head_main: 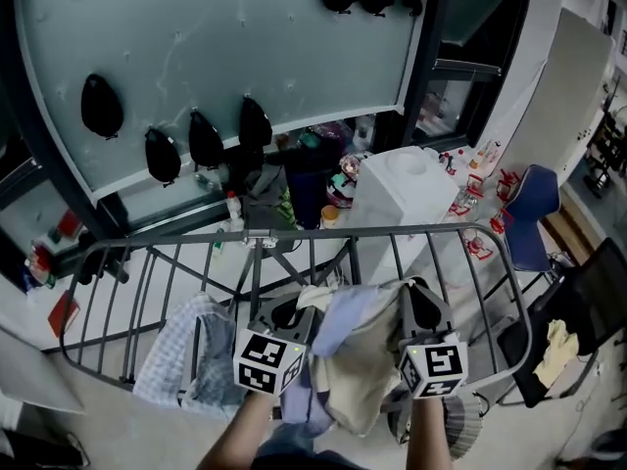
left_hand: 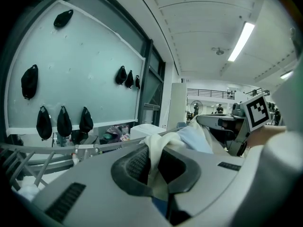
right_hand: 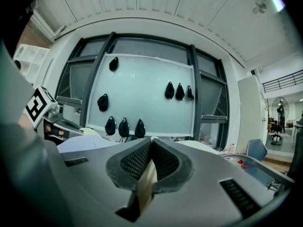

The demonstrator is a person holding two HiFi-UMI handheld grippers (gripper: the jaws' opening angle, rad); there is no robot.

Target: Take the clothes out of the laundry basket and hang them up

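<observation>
At the rack [head_main: 333,231], the cloth [head_main: 364,365] hides your left gripper [left_hand: 151,167] and right gripper [right_hand: 150,163] tips from overhead. Below the rack, your forearms [head_main: 235,441] are cut off.

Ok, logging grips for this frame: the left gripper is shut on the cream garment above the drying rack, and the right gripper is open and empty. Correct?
Not quite. The right gripper is not open and empty: the right gripper view shows its fingers shut on a fold of the cream garment. The left gripper is shut on that garment above the drying rack, as you said.
</observation>
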